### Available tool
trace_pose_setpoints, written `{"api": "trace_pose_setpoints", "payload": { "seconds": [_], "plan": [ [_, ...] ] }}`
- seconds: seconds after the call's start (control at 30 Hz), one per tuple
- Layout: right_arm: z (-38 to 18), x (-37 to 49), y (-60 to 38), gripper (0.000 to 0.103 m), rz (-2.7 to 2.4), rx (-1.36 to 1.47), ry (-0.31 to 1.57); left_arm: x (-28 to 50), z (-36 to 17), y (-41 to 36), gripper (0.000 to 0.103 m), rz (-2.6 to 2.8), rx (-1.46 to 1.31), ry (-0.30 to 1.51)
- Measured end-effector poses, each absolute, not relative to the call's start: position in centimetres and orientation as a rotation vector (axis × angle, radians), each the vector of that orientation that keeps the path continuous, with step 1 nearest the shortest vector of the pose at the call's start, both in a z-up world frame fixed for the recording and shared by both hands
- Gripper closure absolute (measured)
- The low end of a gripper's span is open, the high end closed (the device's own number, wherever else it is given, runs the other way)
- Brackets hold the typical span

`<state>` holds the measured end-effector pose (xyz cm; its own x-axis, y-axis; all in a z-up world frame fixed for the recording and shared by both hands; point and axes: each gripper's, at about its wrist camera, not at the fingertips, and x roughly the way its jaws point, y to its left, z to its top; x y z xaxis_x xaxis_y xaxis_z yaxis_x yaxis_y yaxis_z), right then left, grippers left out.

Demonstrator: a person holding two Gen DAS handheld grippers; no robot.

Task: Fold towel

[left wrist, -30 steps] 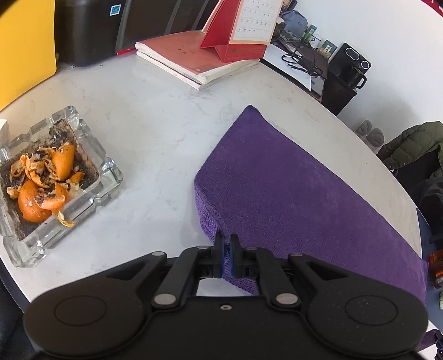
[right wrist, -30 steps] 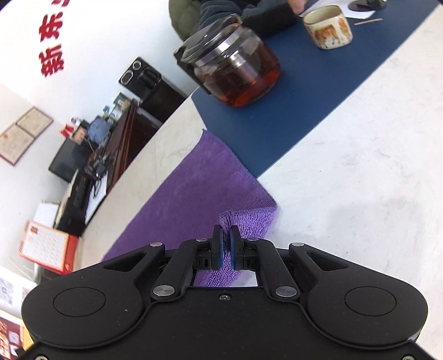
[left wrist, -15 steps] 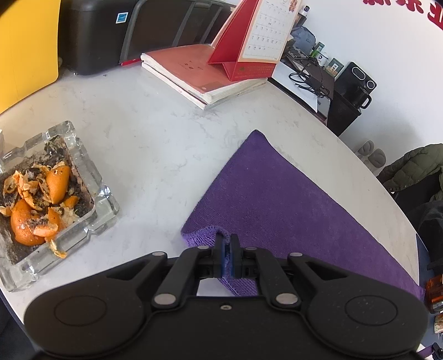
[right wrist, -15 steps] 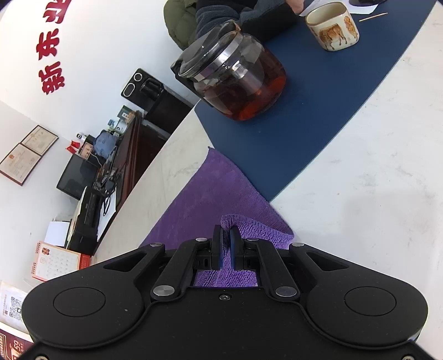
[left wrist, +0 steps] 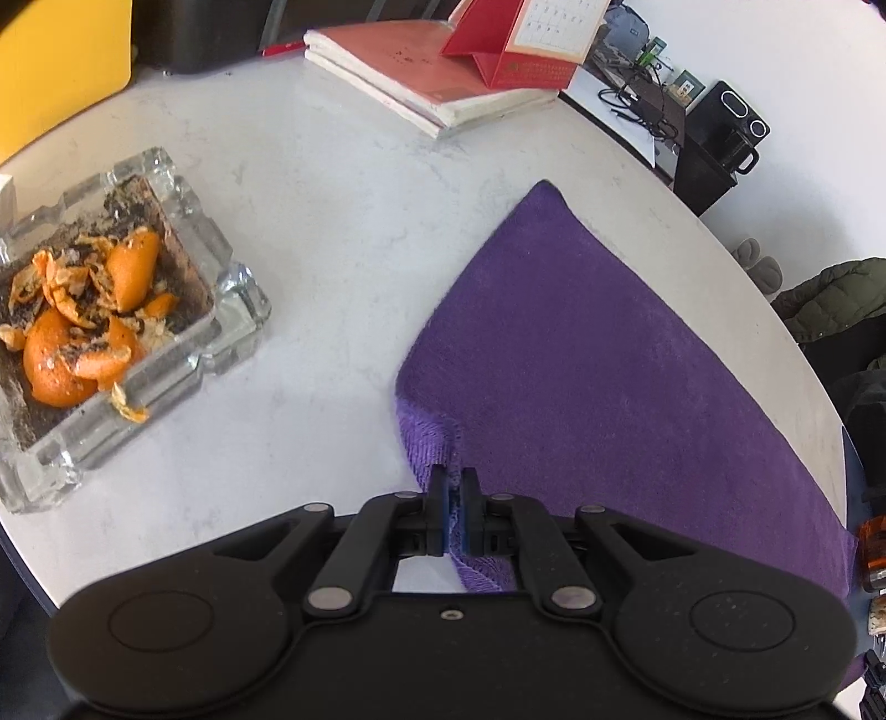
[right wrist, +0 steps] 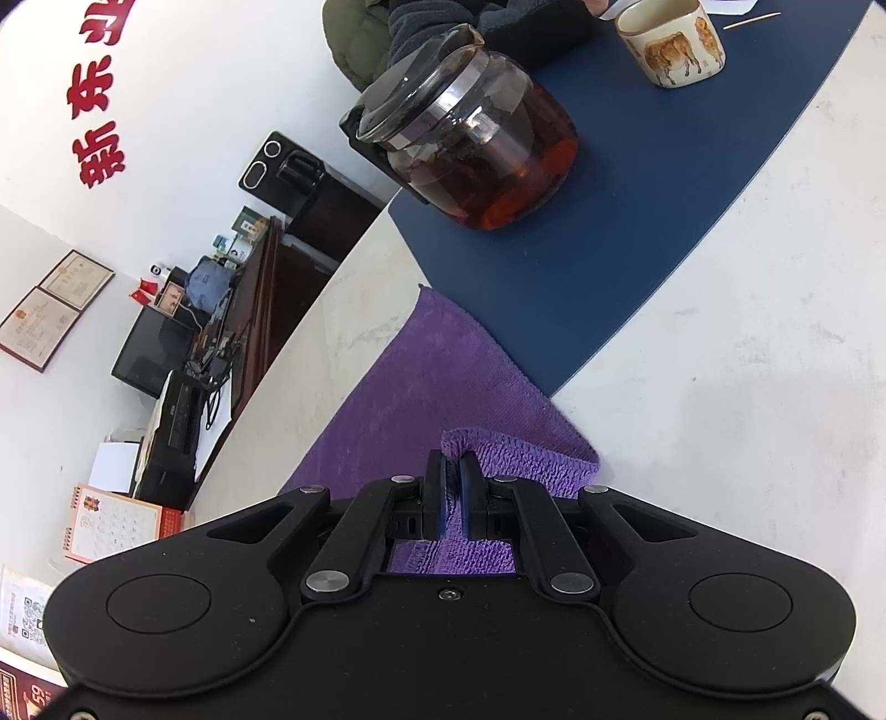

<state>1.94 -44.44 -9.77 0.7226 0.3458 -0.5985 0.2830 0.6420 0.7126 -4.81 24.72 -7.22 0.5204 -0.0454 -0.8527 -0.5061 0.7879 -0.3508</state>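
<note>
- Fingers of the left gripper (left wrist: 455, 512) are pinched tight on a raised corner of the purple towel (left wrist: 598, 376), a thin fold of cloth being seen between the blue pads.
- Fingers of the right gripper (right wrist: 451, 501) are likewise clamped on another lifted corner of the towel (right wrist: 421, 399), whose ribbed underside is turned up just beside them.
- The rest of the towel is spread flat on the white desk (left wrist: 310, 221), its long side running close along the curved desk edge.
- A glass ashtray (left wrist: 232, 310) filled with orange peel (left wrist: 61, 354) and dark ash is seen to the left of the towel, apart from it.
- A blue mat (right wrist: 653, 221) is met by the towel's far corner in the right wrist view; on it stand a glass teapot (right wrist: 476, 138) of dark tea and, further off, a printed cup (right wrist: 670, 47).
- A stack of red books (left wrist: 432, 83) with a red desk calendar (left wrist: 531, 50) on top is found at the far side of the desk.
</note>
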Motion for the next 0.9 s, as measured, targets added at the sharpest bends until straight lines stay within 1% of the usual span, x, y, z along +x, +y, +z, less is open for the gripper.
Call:
{"api": "trace_pose_setpoints", "payload": {
  "seconds": [0.13, 0.17, 0.3, 0.37, 0.63, 0.8, 0.9],
  "plan": [
    [-9.8, 1.8, -44.4, 0.099, 0.042, 0.898, 0.793, -5.3, -7.3, 24.0, 0.098, 0.321, -0.561, 1.026],
    [-9.8, 1.7, -44.4, 0.099, 0.043, 0.9, 0.792, -5.4, -7.2, 23.9, 0.095, 0.327, -0.546, 1.029],
    [-9.8, 1.5, -44.3, 0.099, 0.044, 0.901, 0.794, -5.4, -7.0, 23.9, 0.092, 0.34, -0.508, 1.036],
    [-9.8, 1.5, -44.3, 0.099, 0.044, 0.904, 0.794, -5.3, -6.9, 24.0, 0.088, 0.337, -0.502, 1.037],
    [-10.0, 1.3, -44.1, 0.099, 0.044, 0.911, 0.798, -3.7, -7.0, 23.5, 0.081, 0.303, -0.498, 1.058],
    [-10.0, 1.1, -44.2, 0.099, 0.035, 0.916, 0.797, -3.1, -6.9, 21.8, 0.078, 0.341, -0.345, 1.107],
    [-10.1, 1.0, -44.1, 0.099, 0.034, 0.918, 0.798, -2.7, -7.1, 20.9, 0.073, 0.368, -0.233, 1.133]
  ]
}}
